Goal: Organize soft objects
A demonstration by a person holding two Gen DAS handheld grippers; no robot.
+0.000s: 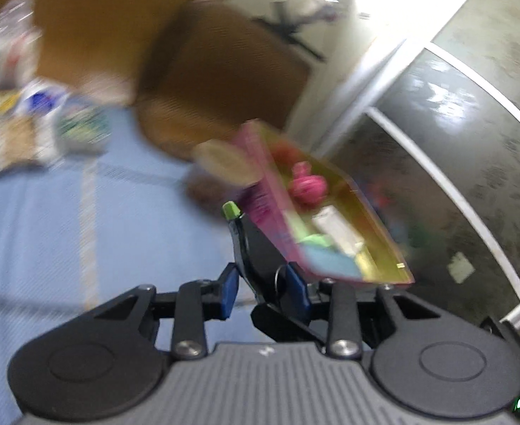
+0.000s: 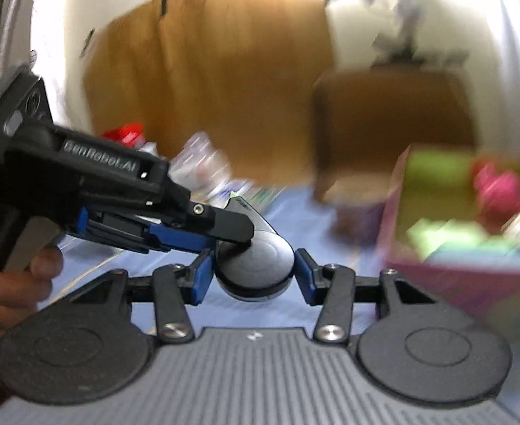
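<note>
Both grippers are on a grey and black object with a green tip (image 1: 249, 244); blur keeps me from telling what it is. In the left wrist view my left gripper (image 1: 263, 288) is shut on its black part. In the right wrist view the object's round grey body (image 2: 263, 258) sits between the blue pads of my right gripper (image 2: 253, 278), which press on both sides. The left gripper (image 2: 235, 233) reaches in from the left, held by a person's hand (image 2: 8, 283). A pink toy box (image 2: 436, 219) stands to the right and shows tilted ahead (image 1: 330, 219) in the left wrist view.
A blue sheet (image 1: 47, 233) covers the surface. An open brown cardboard box (image 1: 217, 81) stands behind the toy box (image 2: 390, 117). Several packets and bottles (image 1: 29, 120) lie heaped at the far left. Dark floor with white lines (image 1: 472, 141) is on the right.
</note>
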